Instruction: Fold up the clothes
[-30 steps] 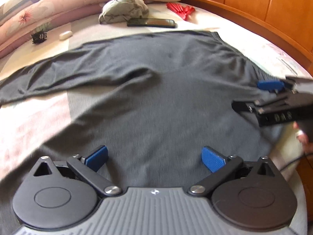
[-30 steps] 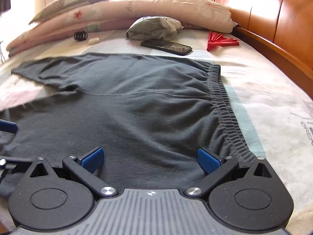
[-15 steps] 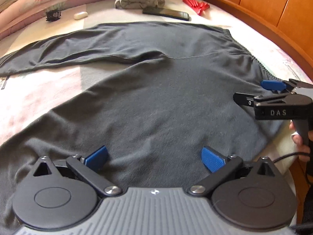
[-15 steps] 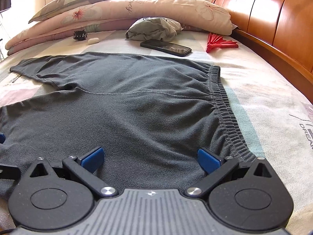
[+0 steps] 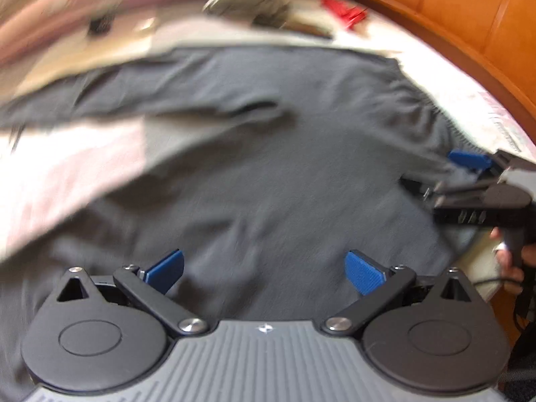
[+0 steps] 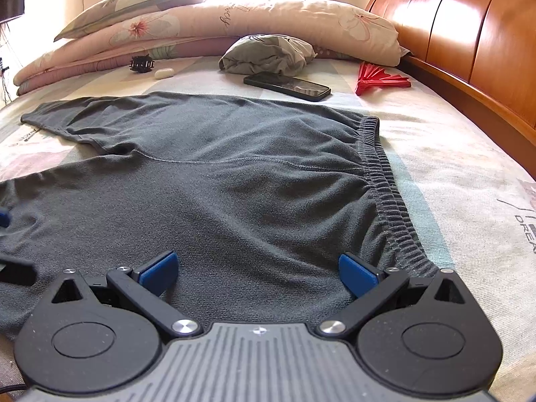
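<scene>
Grey sweatpants [image 6: 234, 181] lie spread flat and unfolded across the bed [image 6: 452, 174], filling mid-frame, as left gripper [image 5: 264, 264] and right gripper [image 6: 258, 268] hover, jaws wide and empty.

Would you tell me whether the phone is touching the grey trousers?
Apart. The right wrist view shows bare bedsheet between the phone and the grey trousers.

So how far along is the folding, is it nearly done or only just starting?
Only just starting. Done: the dark grey knit trousers lie spread flat on the pale patterned bedsheet, both legs apart, with no fold made. In hand: the left gripper and right gripper are open, low over the cloth near the ribbed elastic waistband, gripping nothing. Left: every fold.
</scene>
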